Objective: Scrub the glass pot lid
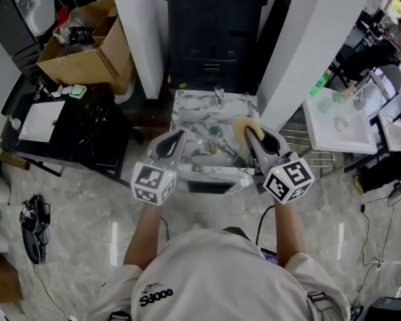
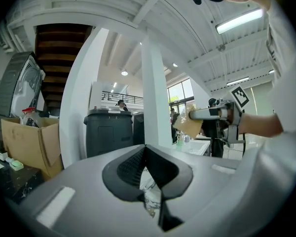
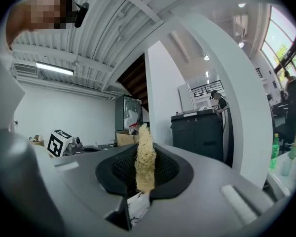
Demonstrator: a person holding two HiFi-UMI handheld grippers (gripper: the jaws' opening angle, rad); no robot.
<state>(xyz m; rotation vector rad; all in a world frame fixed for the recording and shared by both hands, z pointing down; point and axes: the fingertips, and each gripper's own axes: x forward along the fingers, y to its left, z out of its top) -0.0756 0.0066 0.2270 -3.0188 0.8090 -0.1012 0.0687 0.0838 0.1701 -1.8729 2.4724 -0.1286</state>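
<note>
In the head view both grippers hover over a marble sink [image 1: 187, 105] with a faucet [image 1: 219, 97]. My right gripper [image 1: 248, 131] is shut on a yellowish loofah pad [image 1: 240, 127], which stands up between the jaws in the right gripper view as the same fibrous pad [image 3: 145, 167]. My left gripper [image 1: 181, 135] is shut, and its jaws [image 2: 145, 149] meet at the tips with nothing visible between them. The left gripper view also shows the right gripper [image 2: 197, 115] holding the pad [image 2: 185, 126]. Small items lie in the basin; I cannot make out the glass lid clearly.
A black bin [image 1: 214, 32] stands behind the sink between two white pillars [image 1: 307, 52]. At the far left are a cardboard box [image 1: 87, 49] and a black table [image 1: 87, 132] bearing a white tray [image 1: 43, 120]. A white basin unit [image 1: 337, 122] stands at right.
</note>
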